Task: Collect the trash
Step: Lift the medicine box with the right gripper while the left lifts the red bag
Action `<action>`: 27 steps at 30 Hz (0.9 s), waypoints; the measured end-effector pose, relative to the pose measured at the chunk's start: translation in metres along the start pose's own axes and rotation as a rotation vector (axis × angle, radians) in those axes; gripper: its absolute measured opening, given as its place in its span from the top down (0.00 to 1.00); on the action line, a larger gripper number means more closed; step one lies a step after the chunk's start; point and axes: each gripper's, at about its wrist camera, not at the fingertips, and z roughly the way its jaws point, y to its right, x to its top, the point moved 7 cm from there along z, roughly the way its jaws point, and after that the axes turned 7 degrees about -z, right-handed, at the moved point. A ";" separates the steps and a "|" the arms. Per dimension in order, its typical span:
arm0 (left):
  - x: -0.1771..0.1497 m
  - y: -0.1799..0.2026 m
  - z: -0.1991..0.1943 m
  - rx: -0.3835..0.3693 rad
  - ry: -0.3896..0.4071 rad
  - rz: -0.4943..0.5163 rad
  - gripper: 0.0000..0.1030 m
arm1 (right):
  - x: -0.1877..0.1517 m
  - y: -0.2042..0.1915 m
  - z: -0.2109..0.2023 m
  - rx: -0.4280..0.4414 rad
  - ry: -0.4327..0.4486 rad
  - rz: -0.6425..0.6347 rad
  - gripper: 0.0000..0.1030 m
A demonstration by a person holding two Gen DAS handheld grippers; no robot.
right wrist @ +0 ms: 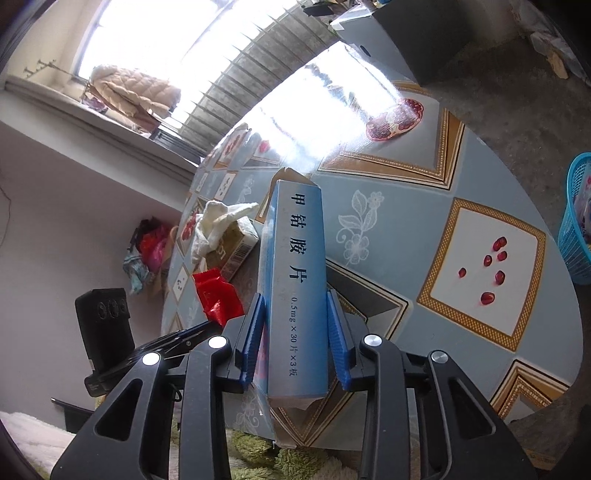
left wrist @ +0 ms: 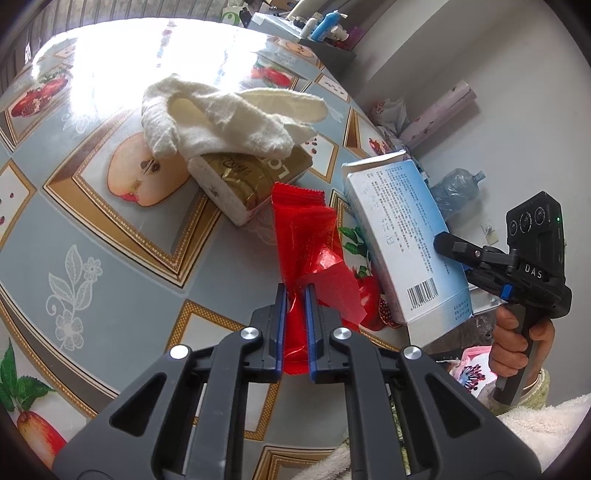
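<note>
A table (left wrist: 122, 236) covered in a glossy blue-grey cloth printed with fruit and gold-framed panels is filling both views, with window glare washing out its far side. At the table's near edge, the left gripper (left wrist: 294, 291) is pointing steeply down with its blue pads clamped together on the tail of a red wrapper (left wrist: 306, 229), which is lying on the cloth. Just beyond the wrapper, a gold carton (left wrist: 255, 177) is lying on the table with a white cloth (left wrist: 221, 114) draped over it. To the right of the wrapper, the right gripper (right wrist: 295, 328) is angling down, its fingers clamped on the sides of a blue medicine box (right wrist: 295, 266) that it is holding tilted above the table edge. Only the left wrist view is showing the hand (left wrist: 517, 339) gripping the right tool's handle, a crumpled plastic bottle (left wrist: 458, 184) beyond the table, and a shelf of bottles (left wrist: 325, 26) at the far wall. Only the right wrist view is showing a blue basket (right wrist: 576, 236) past the table's right rim, a window (right wrist: 155, 33) with a padded jacket (right wrist: 136, 88) on its sill, and a ribbed radiator (right wrist: 258, 70).
</note>
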 end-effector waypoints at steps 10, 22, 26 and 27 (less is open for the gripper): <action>0.006 0.012 -0.013 -0.011 0.036 0.027 0.93 | 0.004 0.004 -0.022 0.027 0.066 0.012 0.70; 0.016 0.043 -0.016 -0.021 0.068 0.088 0.93 | 0.008 0.017 -0.054 0.021 0.150 0.033 0.70; 0.021 0.054 -0.018 -0.022 0.079 0.111 0.93 | 0.007 0.021 -0.064 0.022 0.175 0.042 0.70; 0.022 0.057 -0.018 -0.022 0.082 0.116 0.93 | 0.007 0.022 -0.066 0.023 0.179 0.043 0.70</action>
